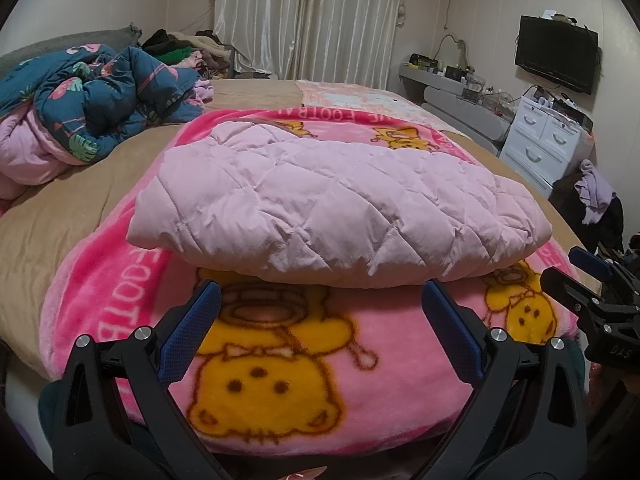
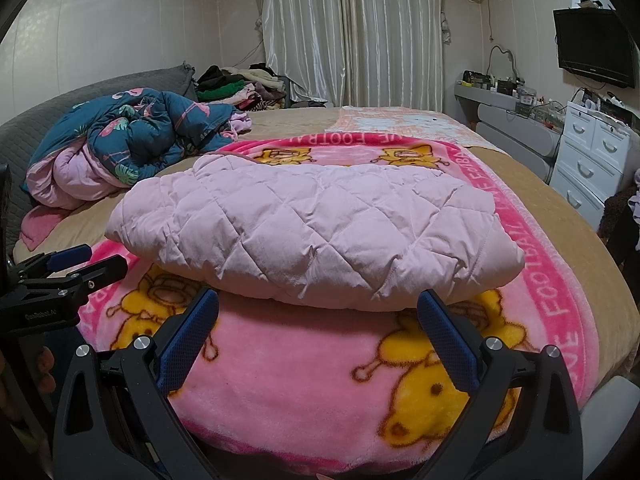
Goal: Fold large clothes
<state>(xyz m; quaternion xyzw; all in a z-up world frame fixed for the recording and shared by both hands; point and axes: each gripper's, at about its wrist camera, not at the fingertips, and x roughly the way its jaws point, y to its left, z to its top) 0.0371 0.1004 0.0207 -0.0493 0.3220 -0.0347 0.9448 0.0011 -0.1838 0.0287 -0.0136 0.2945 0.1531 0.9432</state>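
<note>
Both grippers' fingers (image 1: pixel 192 332) (spread wide, empty) face the folded pink jacket (image 1: pixel 336 204).

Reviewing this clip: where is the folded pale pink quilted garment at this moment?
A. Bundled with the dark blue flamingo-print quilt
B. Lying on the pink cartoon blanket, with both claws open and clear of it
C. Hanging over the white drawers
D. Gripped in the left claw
B: the pink quilted garment lies folded on the pink cartoon blanket, while the left claw and right claw are open in front of it, touching nothing.
</note>
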